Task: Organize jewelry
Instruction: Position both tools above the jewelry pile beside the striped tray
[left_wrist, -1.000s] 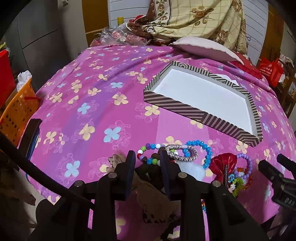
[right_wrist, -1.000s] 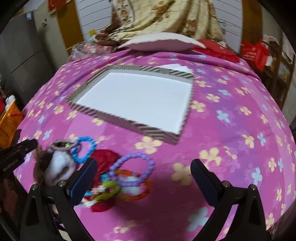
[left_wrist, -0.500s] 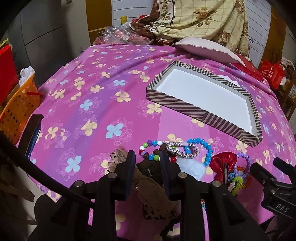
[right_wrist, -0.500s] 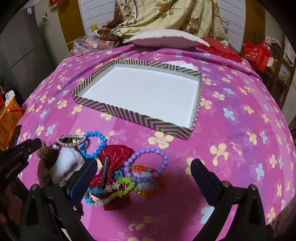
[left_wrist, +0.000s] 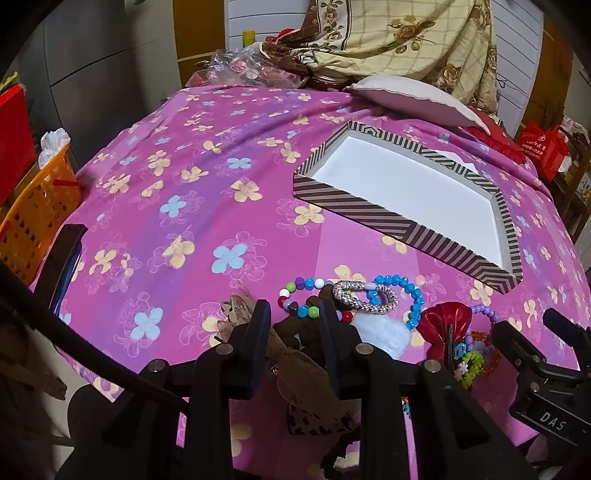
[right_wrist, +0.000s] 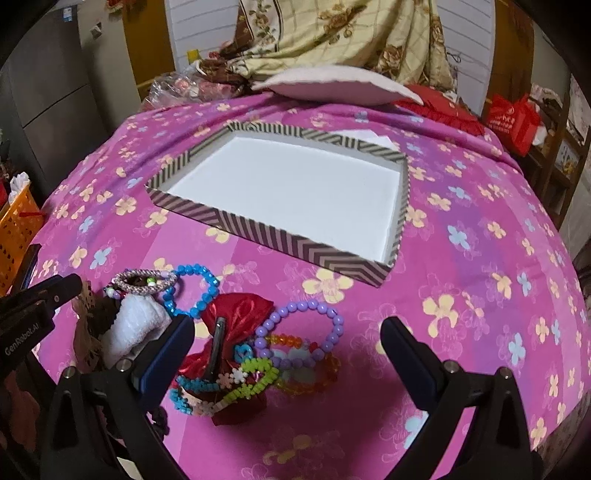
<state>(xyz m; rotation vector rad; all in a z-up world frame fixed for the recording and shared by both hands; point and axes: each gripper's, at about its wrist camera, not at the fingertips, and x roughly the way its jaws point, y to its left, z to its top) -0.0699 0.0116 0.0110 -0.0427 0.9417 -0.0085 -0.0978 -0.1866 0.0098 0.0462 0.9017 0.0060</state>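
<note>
Writing: I read "DAS" on the right gripper (left_wrist: 546, 332) body in my left view, and "GenRobot.AI" on the left gripper (right_wrist: 55, 291) body in my right view.
Left gripper: my jaws are narrowed around a dark brown hair piece (left_wrist: 306, 332); whether they actually pinch it I cannot tell.
Right gripper: released, jaws wide apart, nothing between them (right_wrist: 286, 332).
Jewelry: the heap lies on the floral cloth (left_wrist: 177, 206) at my fingertips. A blue bead bracelet (right_wrist: 192, 291), a silver band (left_wrist: 364, 295) and a white puff (right_wrist: 136, 325) sit ahead-left of the right gripper.
Red bow (right_wrist: 236, 314): just inside my right gripper's left finger; its dark clip runs lengthwise away from me.
Purple bracelet (right_wrist: 303, 325): lies flat between the right jaws, overlapping orange beads (right_wrist: 310, 365).
Box (right_wrist: 266, 229): striped, open, white inside, well ahead of both grippers.
Around: pillow (right_wrist: 332, 85) beyond the box, orange basket (left_wrist: 33, 206) far left.
</note>
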